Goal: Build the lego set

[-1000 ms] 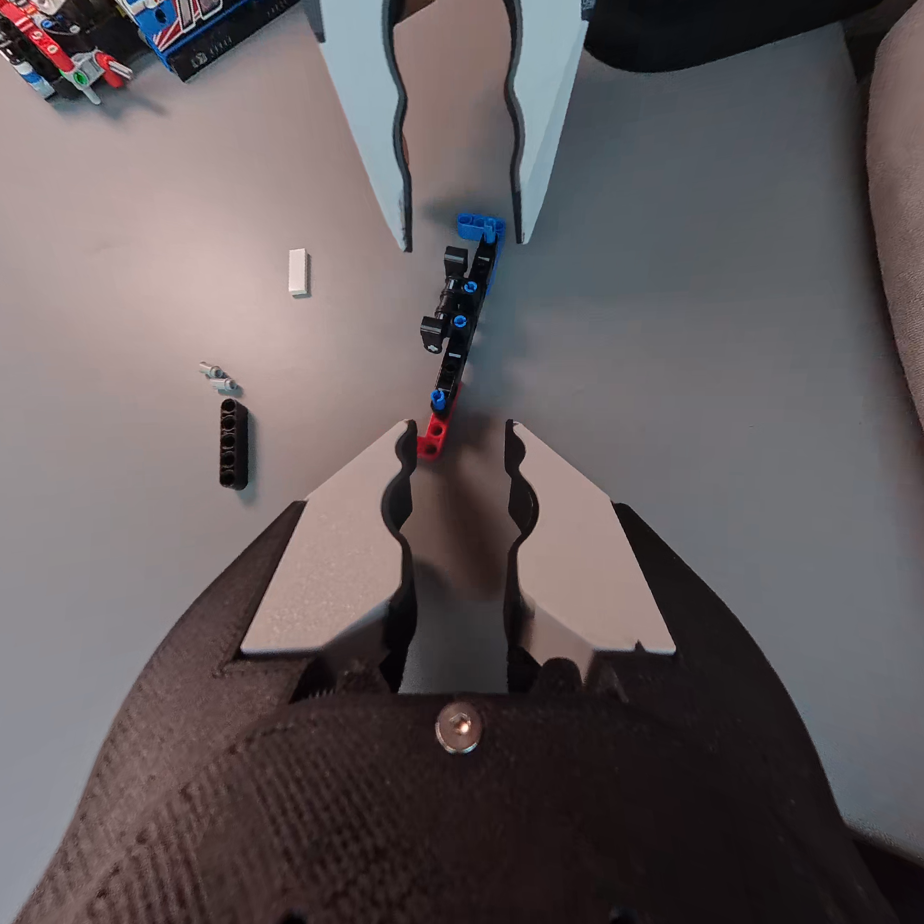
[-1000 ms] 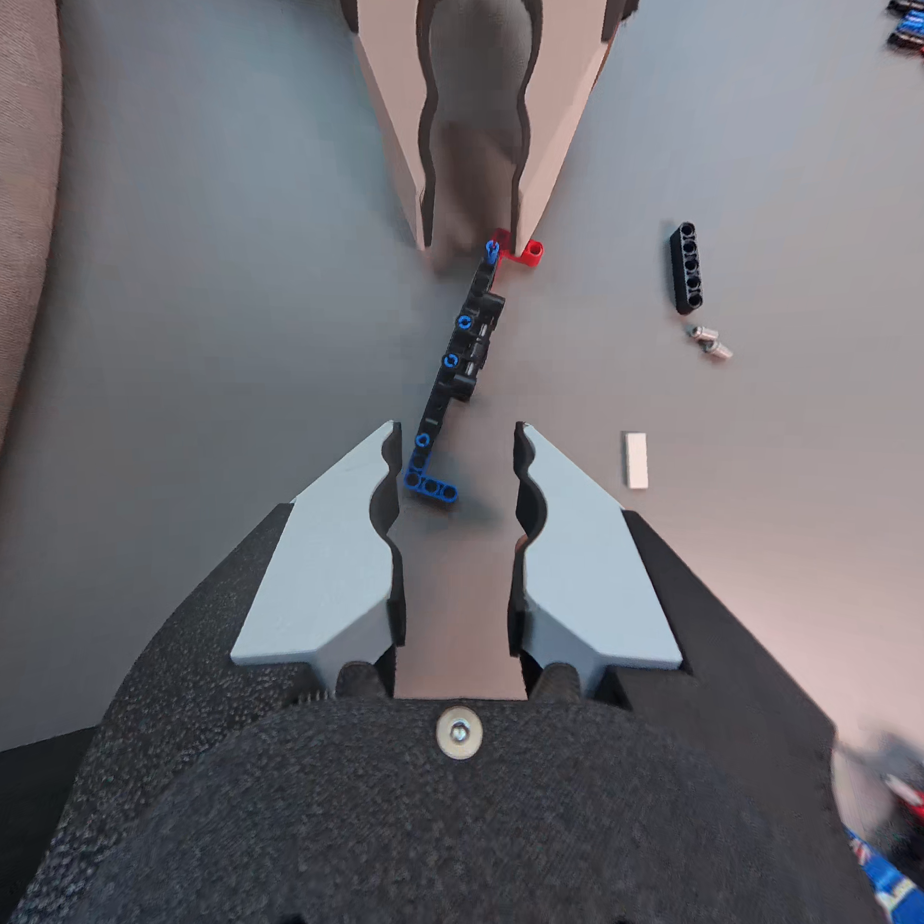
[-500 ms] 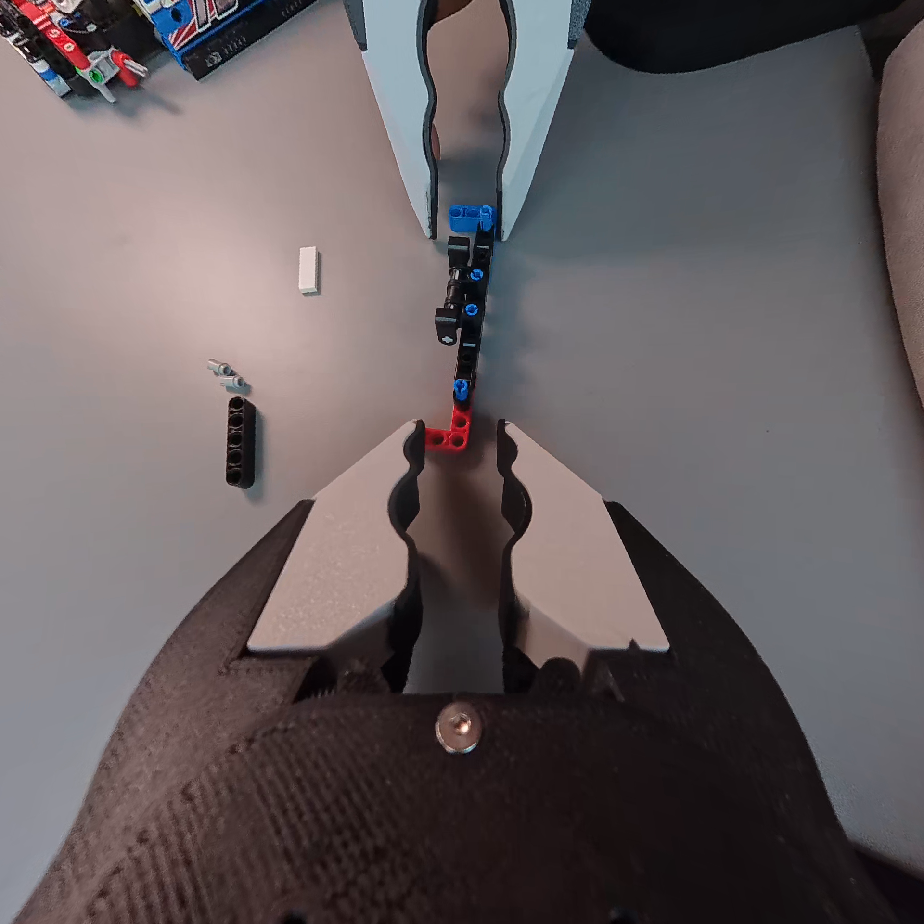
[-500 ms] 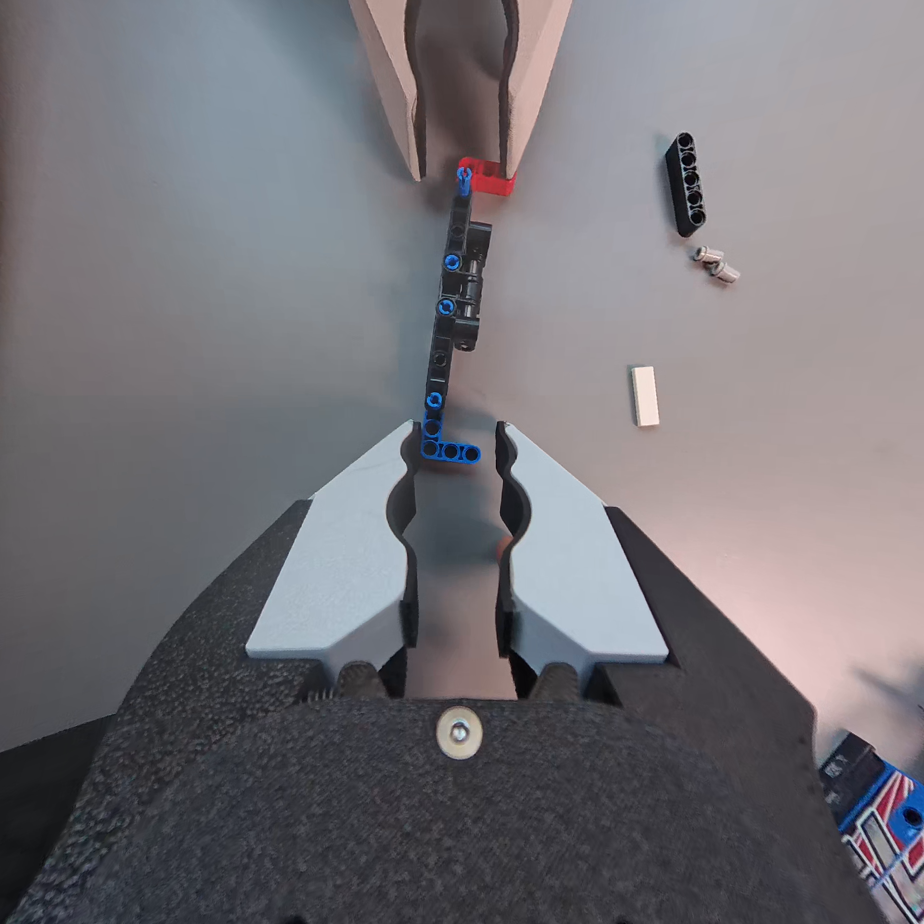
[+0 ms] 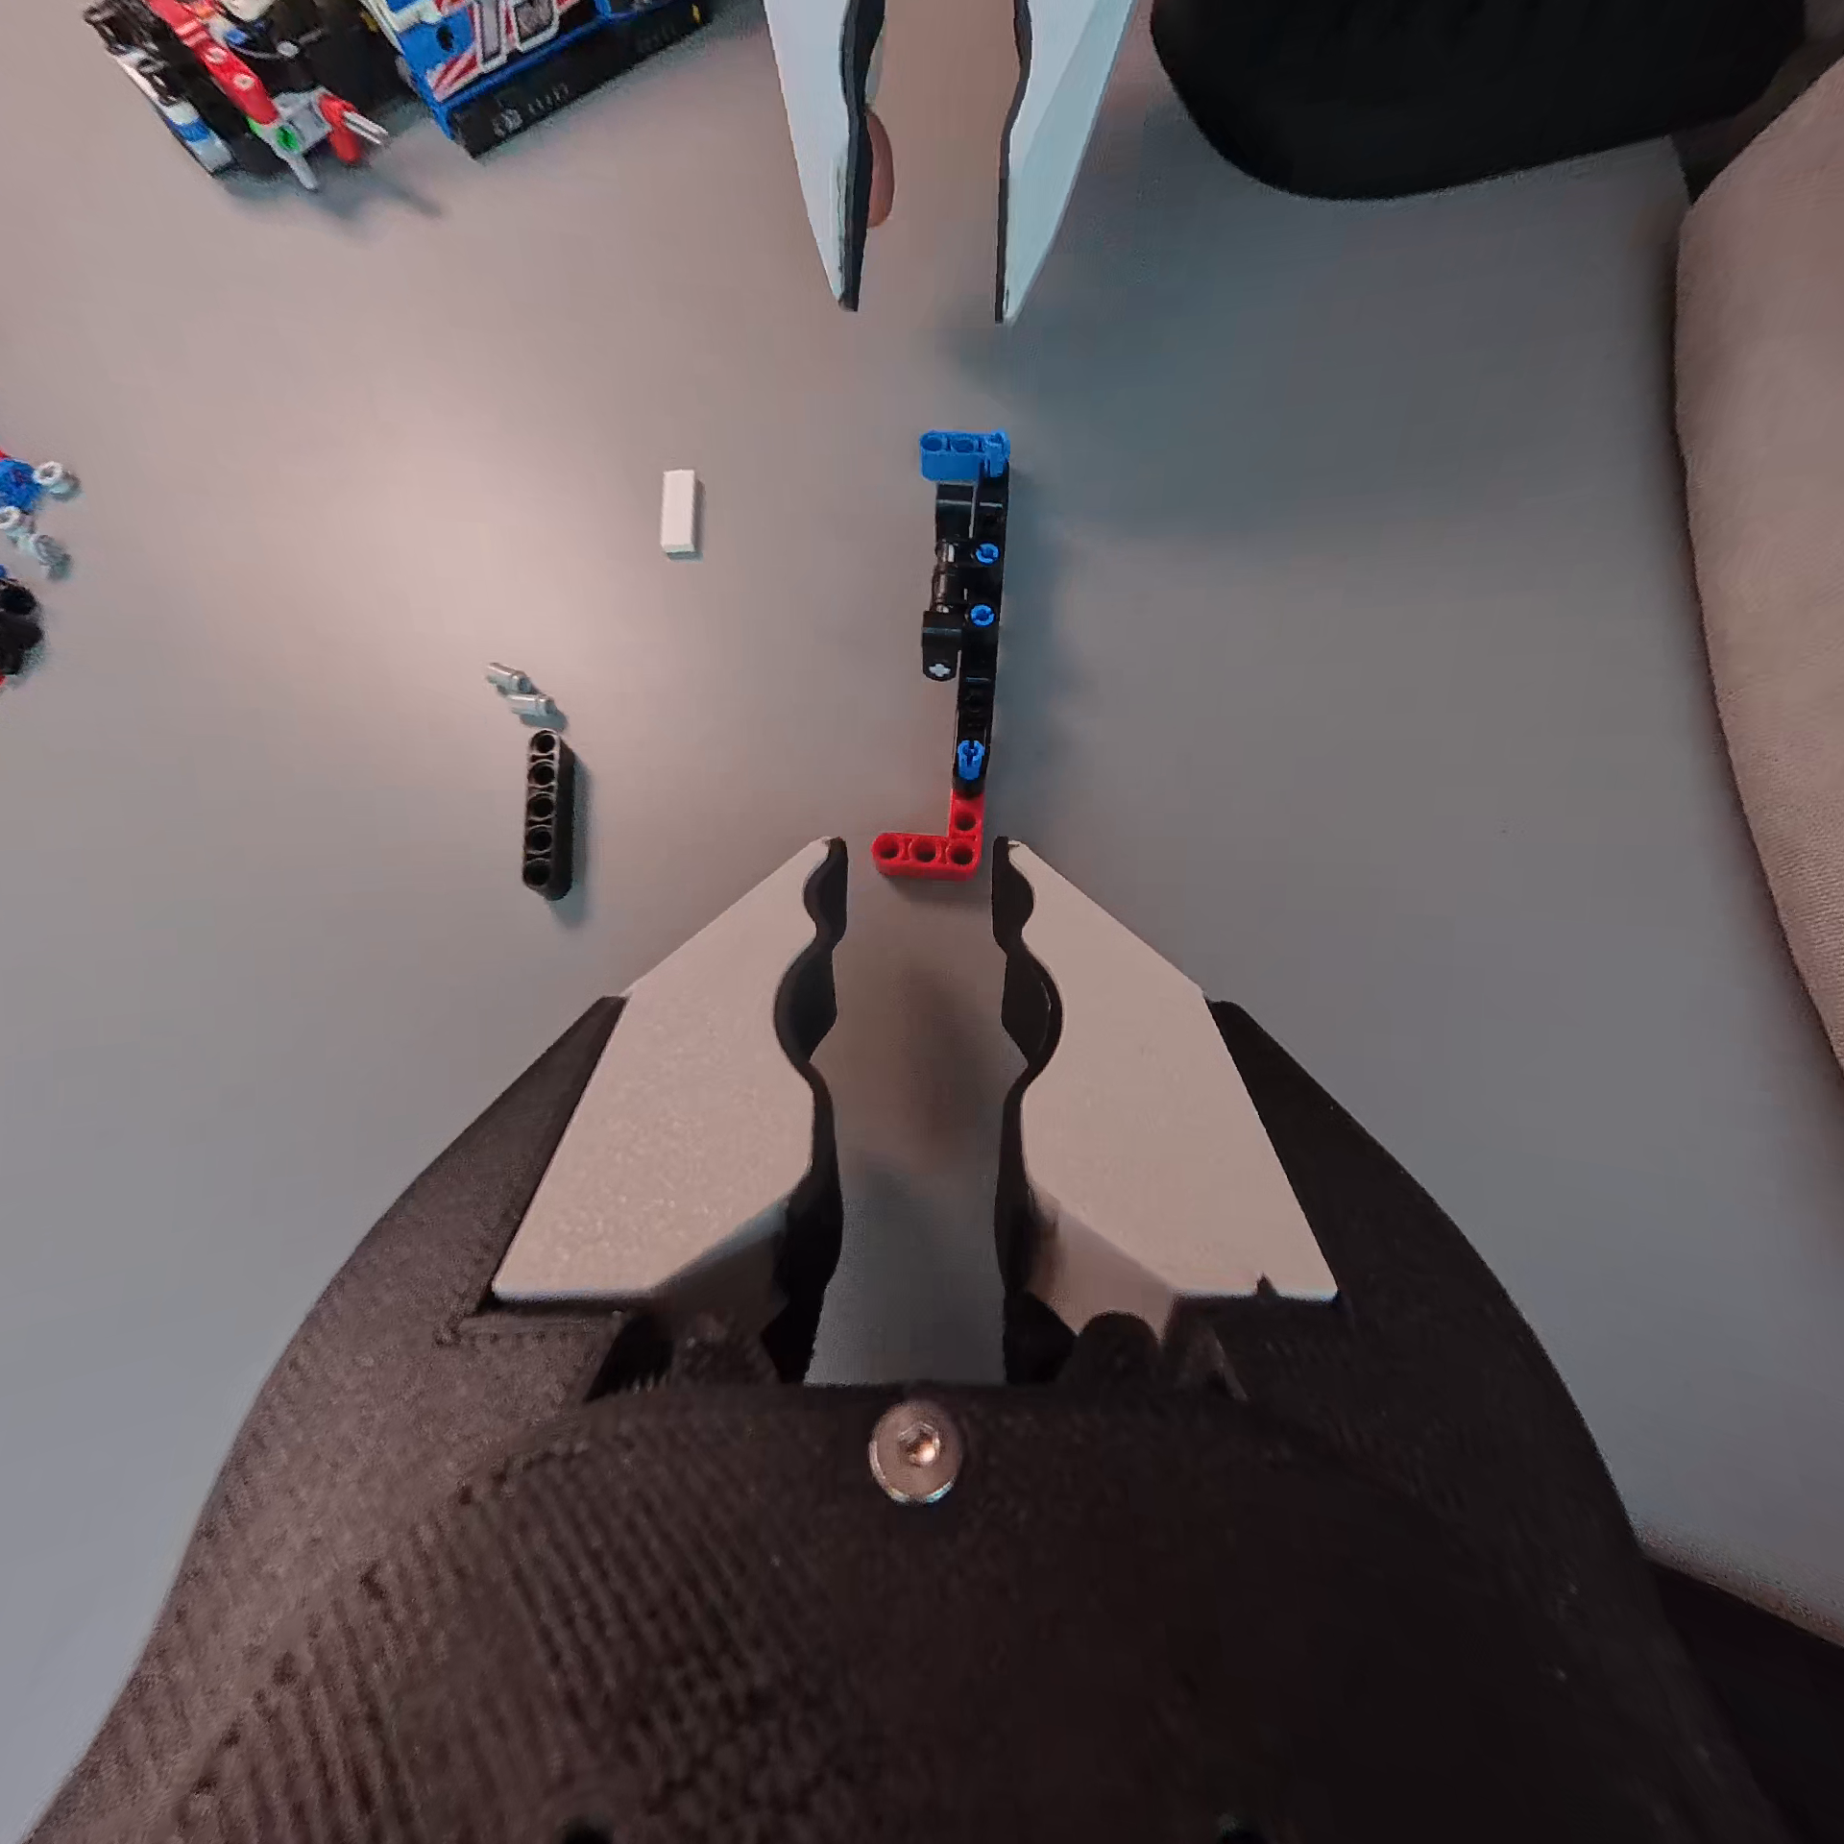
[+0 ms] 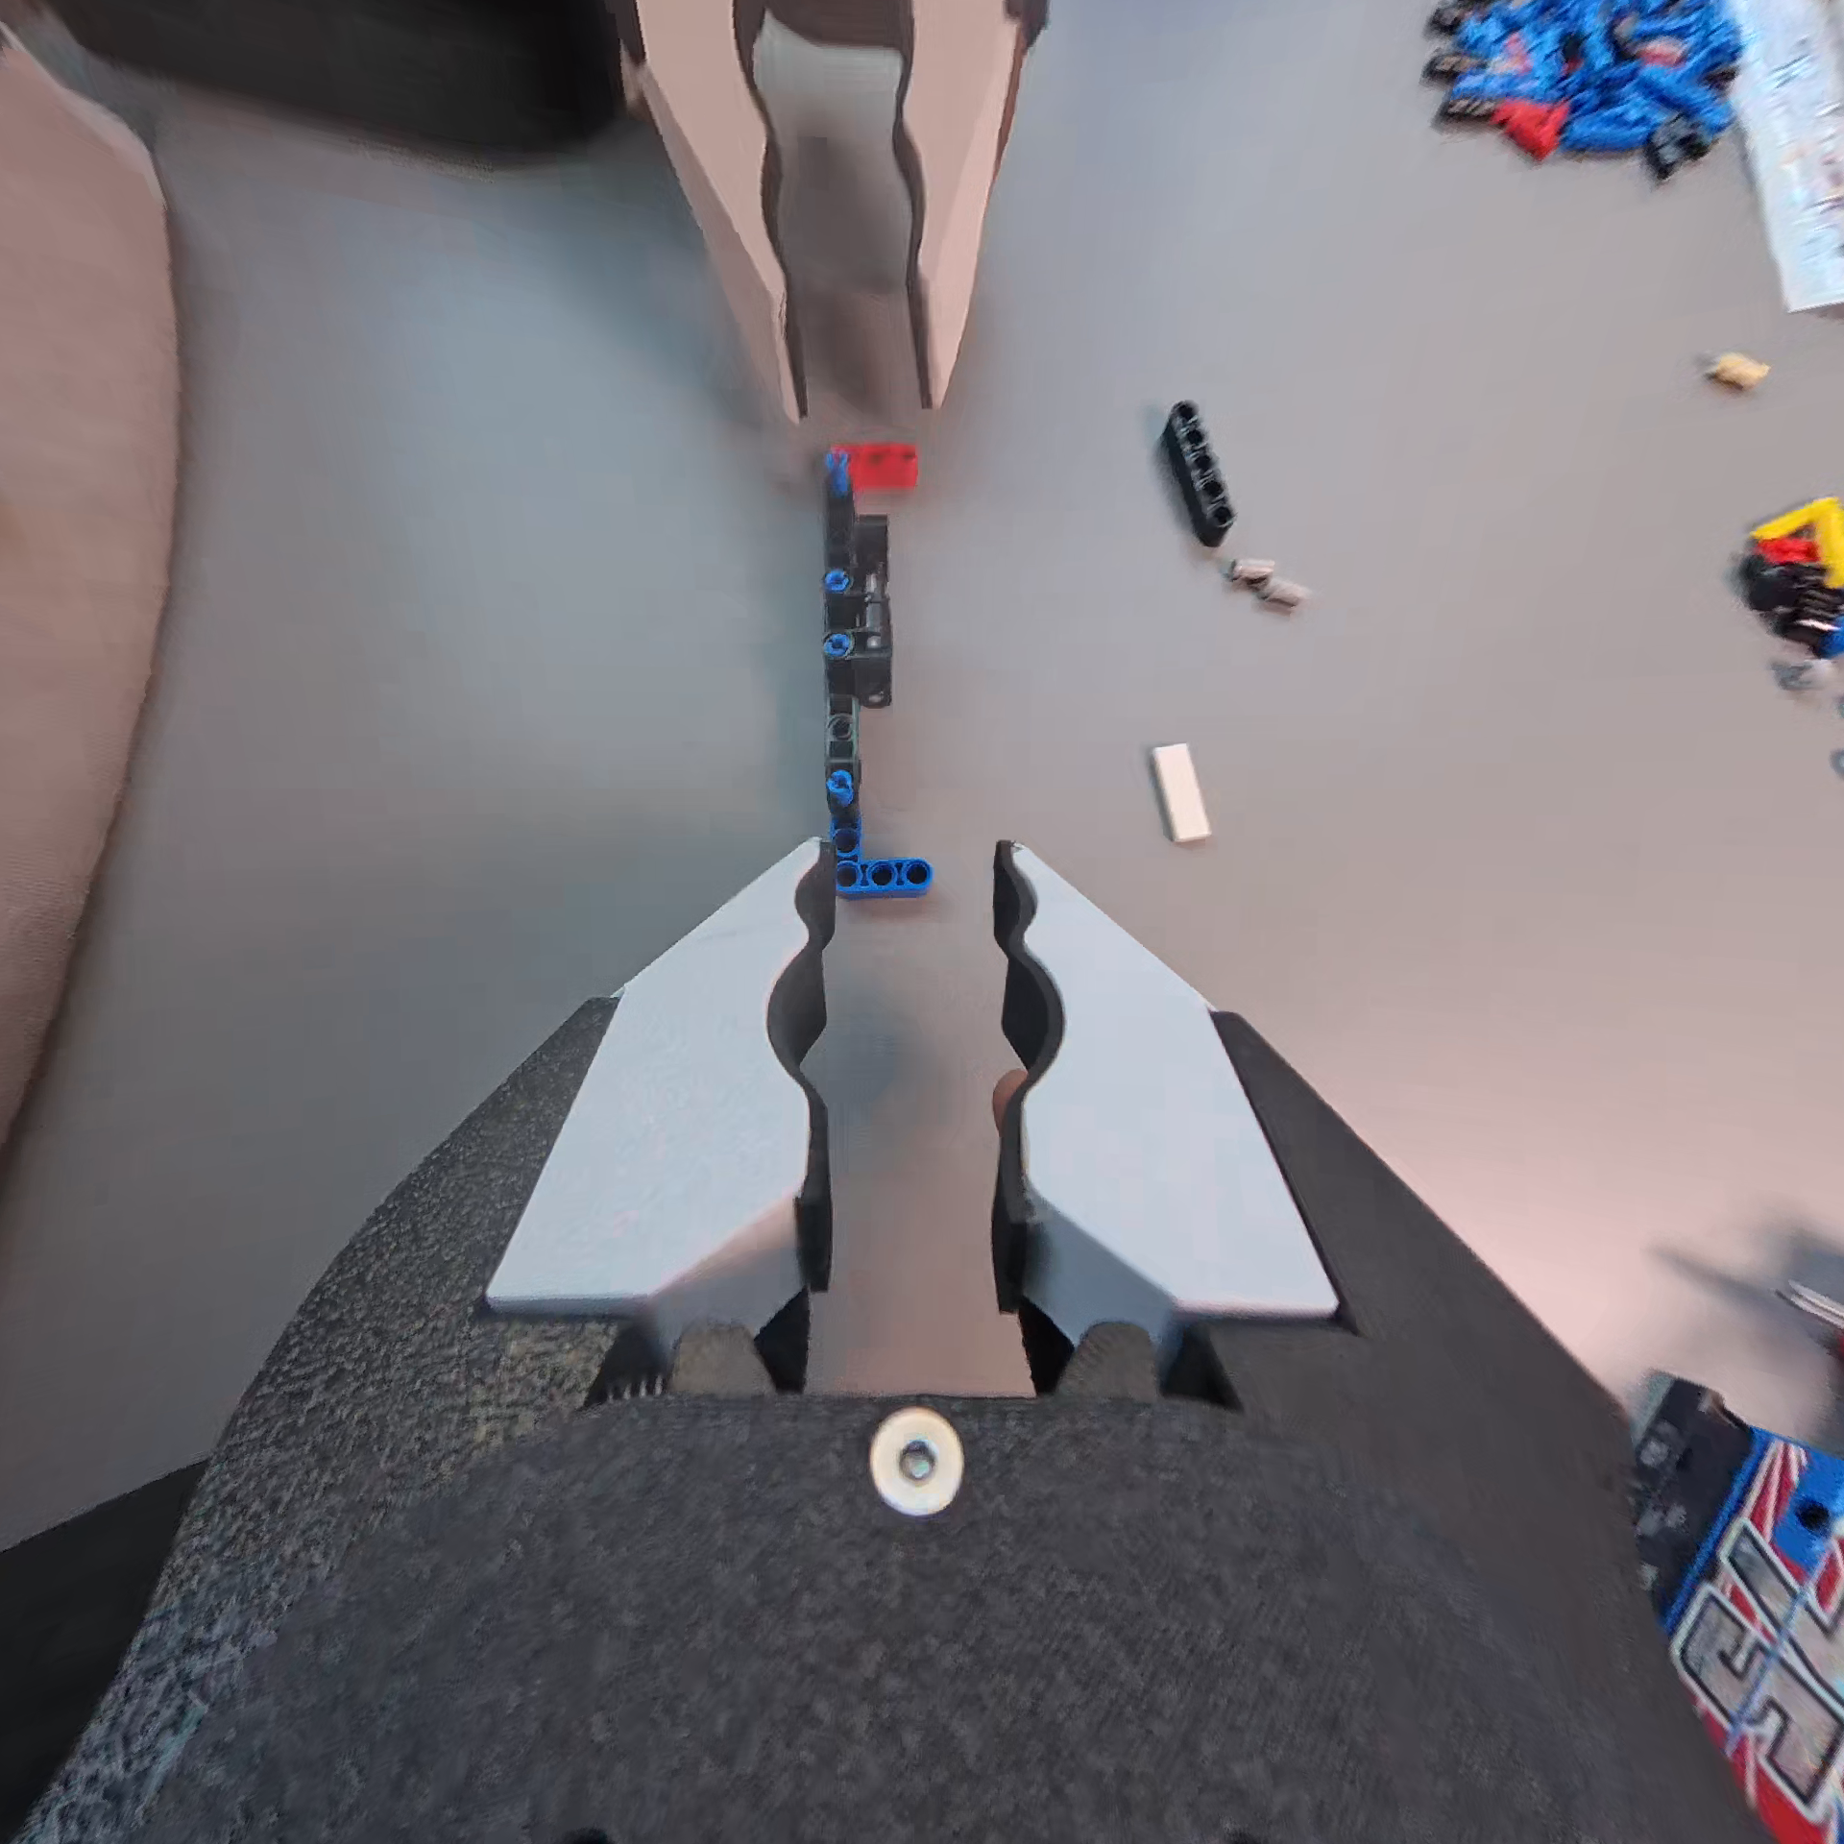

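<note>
1. The left tool sits at lower centre of the left wrist view, its two grey fingers apart and holding nothing; the red corner piece lies just beyond the tips, partly between them, and whether it touches a tip I cannot tell.
2. The right tool fills the lower centre of the right wrist view, fingers likewise apart and empty; the blue corner piece lies just past the left tip, seemingly touching or nearly so.
3. Between the two tools lies the lego assembly, a narrow black beam with blue pins, red piece at one end and blue piece at the other; it rests flat on the grey surface, running up the middle of both views.
4. Further out, left of centre in the left wrist view: a short black beam, two small grey pins just above it, and a white tile; all well apart from the assembly.
5. Upper left holds a part-built model and a printed box; a heap of loose bricks shows upper right in the right wrist view.
6. Judged step: the assembly is set down, free of both tools; the next move likely calls for fetching a loose part, perhaps the black beam or pins, closing squarely on it so it does not skid.
</note>
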Available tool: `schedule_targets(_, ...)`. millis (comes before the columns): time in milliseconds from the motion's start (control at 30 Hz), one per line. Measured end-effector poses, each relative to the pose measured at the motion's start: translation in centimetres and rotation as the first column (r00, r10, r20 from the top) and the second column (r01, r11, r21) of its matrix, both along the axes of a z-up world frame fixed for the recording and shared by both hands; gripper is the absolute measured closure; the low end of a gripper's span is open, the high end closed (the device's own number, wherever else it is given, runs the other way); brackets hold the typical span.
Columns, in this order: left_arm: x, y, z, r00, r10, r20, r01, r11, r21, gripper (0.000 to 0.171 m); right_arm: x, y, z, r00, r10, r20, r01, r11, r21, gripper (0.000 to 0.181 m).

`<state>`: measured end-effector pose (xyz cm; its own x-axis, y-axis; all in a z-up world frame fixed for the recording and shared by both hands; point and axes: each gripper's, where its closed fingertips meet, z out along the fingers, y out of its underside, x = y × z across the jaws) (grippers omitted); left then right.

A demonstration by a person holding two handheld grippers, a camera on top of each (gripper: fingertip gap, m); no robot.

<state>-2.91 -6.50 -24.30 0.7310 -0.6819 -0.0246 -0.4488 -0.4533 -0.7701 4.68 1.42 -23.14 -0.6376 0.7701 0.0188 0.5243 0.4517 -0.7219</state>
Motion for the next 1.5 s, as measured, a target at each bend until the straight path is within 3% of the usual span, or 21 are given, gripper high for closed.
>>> schedule_targets(200,-3.4,2.5,1.6,0.979,0.195,0.055,-0.2,0.974,0.109,0.142,-0.9,4.2,4.9,0.947,-0.224,-0.232,0.177,0.962,-0.206,0.153)
schedule_targets(333,-5.5,4.3,0.8,0.95,0.311,0.015,-0.309,0.941,0.14,0.14,-1.6,5.7,5.0,0.911,-0.302,-0.281,0.247,0.945,-0.215,0.18)
schedule_targets(500,-5.5,5.0,-1.3,0.969,0.244,-0.042,-0.242,0.97,0.036,0.131,-2.0,5.3,4.7,0.909,-0.299,-0.29,0.241,0.946,-0.219,0.181)
schedule_targets(767,-4.9,5.4,-1.6,0.984,0.173,-0.047,-0.174,0.985,-0.022,0.131,-2.1,5.2,2.9,0.926,-0.285,-0.246,0.242,0.951,-0.19,0.179)
schedule_targets(933,-5.2,5.5,-1.6,0.984,0.173,-0.05,-0.176,0.983,-0.048,0.143,-2.1,5.3,2.2,0.931,-0.289,-0.223,0.247,0.949,-0.196,0.178)
schedule_targets(1000,-5.6,5.6,-1.7,0.983,0.171,-0.07,-0.174,0.984,-0.045,0.165,-2.1,5.3,2.0,0.933,-0.288,-0.217,0.248,0.949,-0.193,0.178)
schedule_targets(1500,-9.1,7.7,-1.7,0.984,0.149,-0.096,-0.159,0.982,-0.102,0.166,-2.3,5.5,1.8,0.929,-0.308,-0.207,0.267,0.942,-0.201,0.178)
